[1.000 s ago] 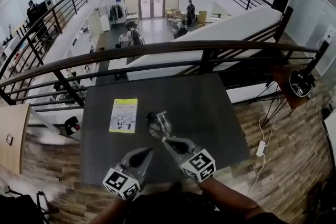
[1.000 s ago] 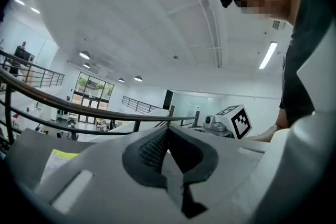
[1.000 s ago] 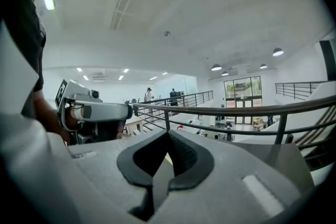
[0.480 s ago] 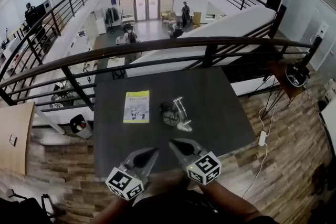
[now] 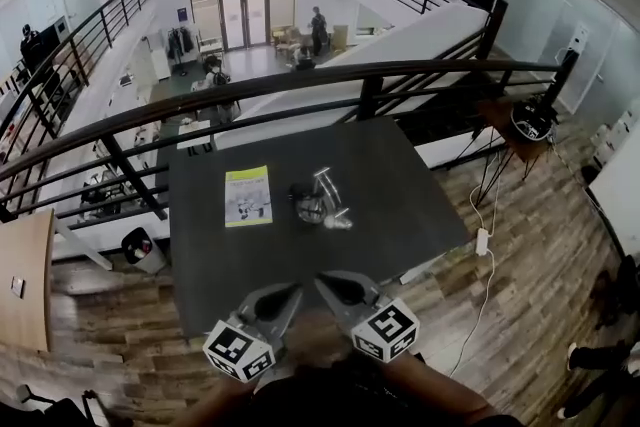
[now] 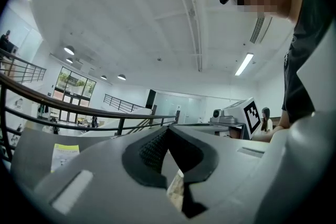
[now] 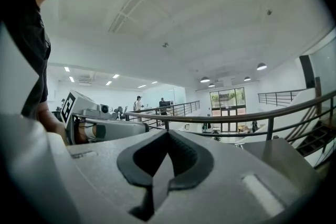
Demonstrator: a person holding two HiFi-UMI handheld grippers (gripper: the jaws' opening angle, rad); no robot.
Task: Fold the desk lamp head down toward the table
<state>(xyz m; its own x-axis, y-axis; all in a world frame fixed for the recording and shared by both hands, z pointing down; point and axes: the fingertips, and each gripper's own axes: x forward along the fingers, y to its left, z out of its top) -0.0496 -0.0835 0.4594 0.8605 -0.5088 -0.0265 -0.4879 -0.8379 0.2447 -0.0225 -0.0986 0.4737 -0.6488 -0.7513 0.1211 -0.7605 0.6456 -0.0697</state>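
Withdrawn since earlier: left gripper point(image 5: 293, 290) and right gripper point(image 5: 321, 281), jaws closed and empty, clear of folded lamp point(image 5: 318, 201) on worktop point(image 5: 405, 190).

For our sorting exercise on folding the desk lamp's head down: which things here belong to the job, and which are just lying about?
Job: desk lamp, table, left gripper, right gripper.
Lying about: booklet, white cable on the floor.
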